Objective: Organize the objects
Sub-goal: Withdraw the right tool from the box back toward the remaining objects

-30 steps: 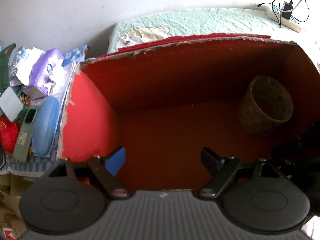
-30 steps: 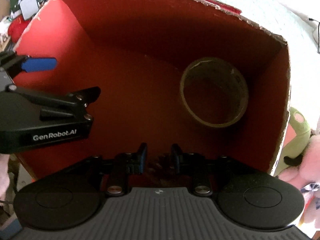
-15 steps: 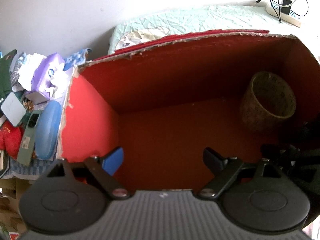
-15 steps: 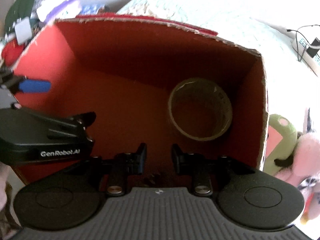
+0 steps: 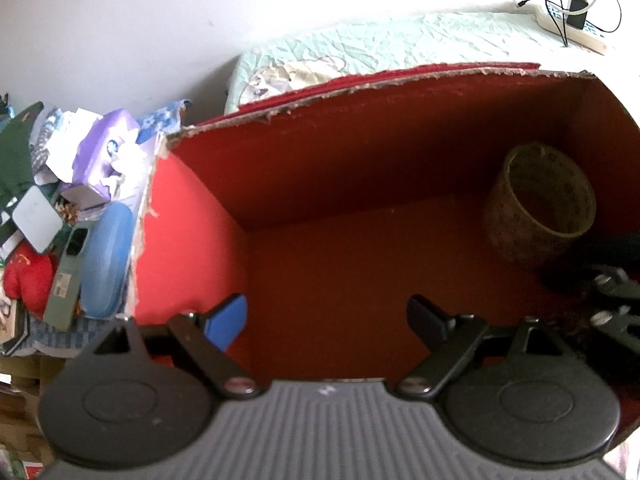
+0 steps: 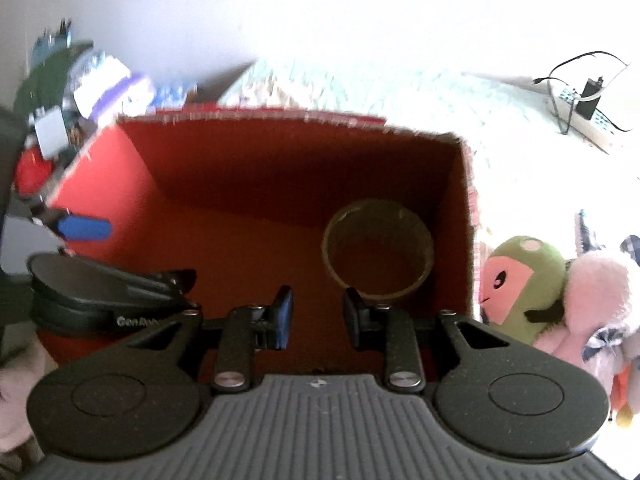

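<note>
Left wrist view: the left claw (image 5: 326,316) is spread wide open and holds nothing, one finger tipped blue, the other black. It reaches into a red cardboard box (image 5: 188,240) with torn upper edges. A roll of brown tape (image 5: 540,208) stands tilted in the box's far right corner, its hollow core facing the camera. Part of the right claw (image 5: 612,300) shows dark and blurred at the right edge, below the roll. Outside the box's left wall lies a heap of things, among them a blue oval case (image 5: 105,258) and a purple pack (image 5: 106,156). Behind the box is a bed with a pale green cover (image 5: 400,46).

Right wrist view: the right claw (image 6: 316,312) is partly open, empty, its fingers a narrow gap apart above the box's (image 6: 100,168) near edge. The tape roll (image 6: 378,256) sits inside by the right wall. The left claw (image 6: 120,256) enters from the left. A green and pink plush toy (image 6: 520,280) lies just outside the right wall.
</note>
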### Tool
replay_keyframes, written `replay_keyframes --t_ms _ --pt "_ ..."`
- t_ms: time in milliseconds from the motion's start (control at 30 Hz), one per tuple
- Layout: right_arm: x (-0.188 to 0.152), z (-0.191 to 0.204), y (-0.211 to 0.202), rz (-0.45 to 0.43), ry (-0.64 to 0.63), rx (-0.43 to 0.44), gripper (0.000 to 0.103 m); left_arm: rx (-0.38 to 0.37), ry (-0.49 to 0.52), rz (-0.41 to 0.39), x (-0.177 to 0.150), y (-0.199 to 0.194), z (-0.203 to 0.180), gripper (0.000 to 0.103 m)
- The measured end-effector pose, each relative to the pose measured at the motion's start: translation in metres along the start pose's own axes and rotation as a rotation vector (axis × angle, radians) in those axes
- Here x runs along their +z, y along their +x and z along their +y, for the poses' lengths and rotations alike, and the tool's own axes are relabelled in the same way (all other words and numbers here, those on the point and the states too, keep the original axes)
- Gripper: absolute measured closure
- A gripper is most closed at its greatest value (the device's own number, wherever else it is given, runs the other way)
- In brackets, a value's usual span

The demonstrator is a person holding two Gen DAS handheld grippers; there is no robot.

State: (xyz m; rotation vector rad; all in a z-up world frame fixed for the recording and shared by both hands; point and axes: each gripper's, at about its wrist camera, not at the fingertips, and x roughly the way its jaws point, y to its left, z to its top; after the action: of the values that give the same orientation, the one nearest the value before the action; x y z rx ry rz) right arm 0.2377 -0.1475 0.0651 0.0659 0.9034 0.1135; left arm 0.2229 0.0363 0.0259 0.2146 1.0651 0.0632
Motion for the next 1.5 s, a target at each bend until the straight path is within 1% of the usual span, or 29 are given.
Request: replay_keyframes --t_ms 67,100,167,233,267,300,367,567,733,1033,1100,1200,1333,1500 --pt "0.000 -0.001 -0.005 -0.033 0.031 0.012 0.074 0.008 0.005 -0.012 -0.001 -0.005 -0.001 0.015" --pt "0.003 0.003 -0.004 -0.053 0.042 0.010 0.074 0.016 0.008 -0.019 0.000 -0.008 -0.002 0.015" --pt "-0.001 0.000 -0.014 -0.095 0.055 0.004 0.074 0.033 0.013 -0.031 0.000 -0.013 -0.004 0.015" --pt "-0.004 -0.005 -0.022 -0.114 0.071 0.005 0.073 0.048 0.015 -0.042 0.000 -0.019 -0.006 0.015" --pt "-0.005 -0.008 -0.026 -0.120 0.082 0.008 0.072 0.056 0.015 -0.048 -0.001 -0.022 -0.007 0.015" --pt "-0.006 -0.011 -0.026 -0.126 0.095 0.012 0.067 0.063 0.015 -0.054 -0.001 -0.026 -0.008 0.015" --pt "-0.010 -0.016 -0.023 -0.148 0.128 0.017 0.064 0.072 0.017 -0.065 -0.003 -0.033 -0.010 0.015" --pt "-0.026 -0.020 -0.041 -0.211 0.171 0.032 0.063 0.095 0.007 -0.113 -0.012 -0.059 -0.012 0.014" --pt "-0.034 -0.026 -0.058 -0.245 0.199 0.076 0.063 0.115 -0.026 -0.116 -0.022 -0.077 -0.015 0.014" --pt "-0.054 -0.033 -0.082 -0.244 0.191 0.147 0.063 0.157 -0.079 -0.097 -0.048 -0.102 -0.025 0.014" --pt "-0.059 -0.037 -0.085 -0.234 0.195 0.163 0.063 0.181 -0.093 -0.113 -0.054 -0.110 -0.028 0.014" --pt "-0.067 -0.039 -0.088 -0.223 0.196 0.181 0.063 0.175 -0.109 -0.103 -0.062 -0.119 -0.030 0.014" --pt "-0.076 -0.040 -0.090 -0.208 0.193 0.199 0.063 0.194 -0.122 -0.099 -0.073 -0.127 -0.036 0.014" --pt "-0.088 -0.041 -0.086 -0.167 0.194 0.211 0.063 0.197 -0.134 -0.084 -0.084 -0.133 -0.044 0.013"
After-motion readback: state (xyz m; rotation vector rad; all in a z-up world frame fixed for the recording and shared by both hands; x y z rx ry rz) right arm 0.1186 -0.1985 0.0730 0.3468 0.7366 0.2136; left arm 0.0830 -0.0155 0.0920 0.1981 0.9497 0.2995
